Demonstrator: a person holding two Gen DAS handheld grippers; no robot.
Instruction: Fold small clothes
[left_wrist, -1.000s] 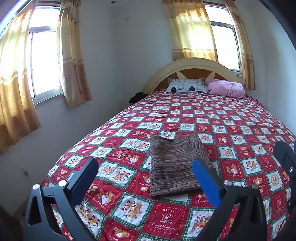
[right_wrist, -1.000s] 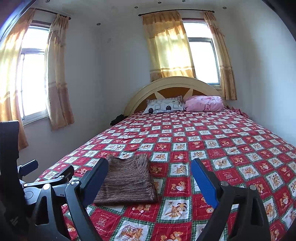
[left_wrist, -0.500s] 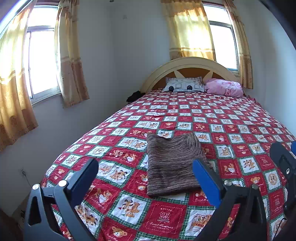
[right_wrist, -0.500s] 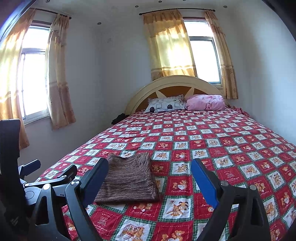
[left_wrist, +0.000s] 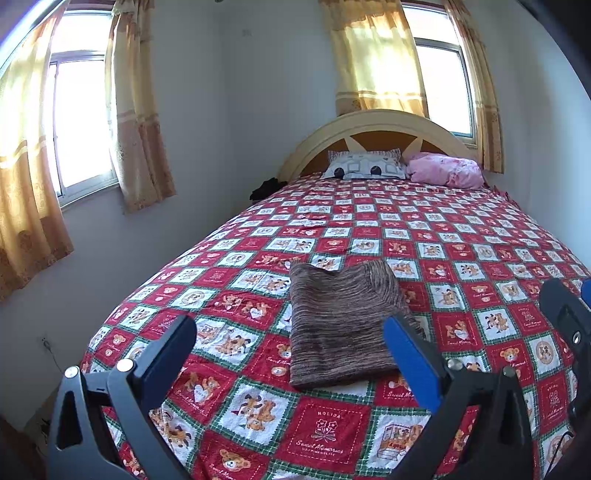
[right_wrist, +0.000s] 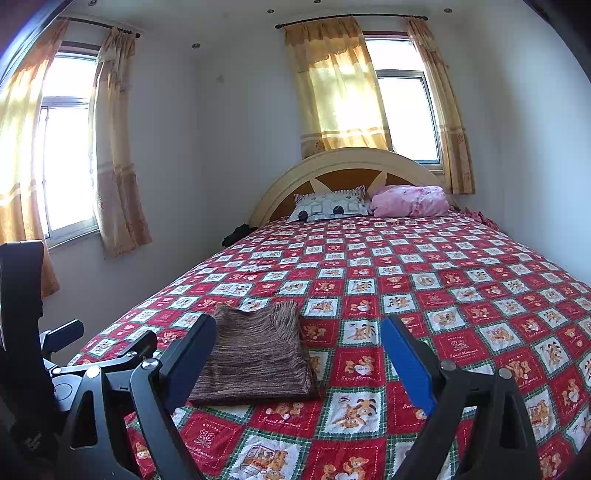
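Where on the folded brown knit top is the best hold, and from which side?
Probably the near edge of the folded brown knit top, approached from the foot of the bed. It lies flat, and that stacked, straight edge faces the open left hand-held gripper.

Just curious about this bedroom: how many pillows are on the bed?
2. A grey-and-white patterned pillow lies against the curved headboard, and a pink crumpled pillow sits beside it, nearer the right-hand wall. More could be hidden behind them.
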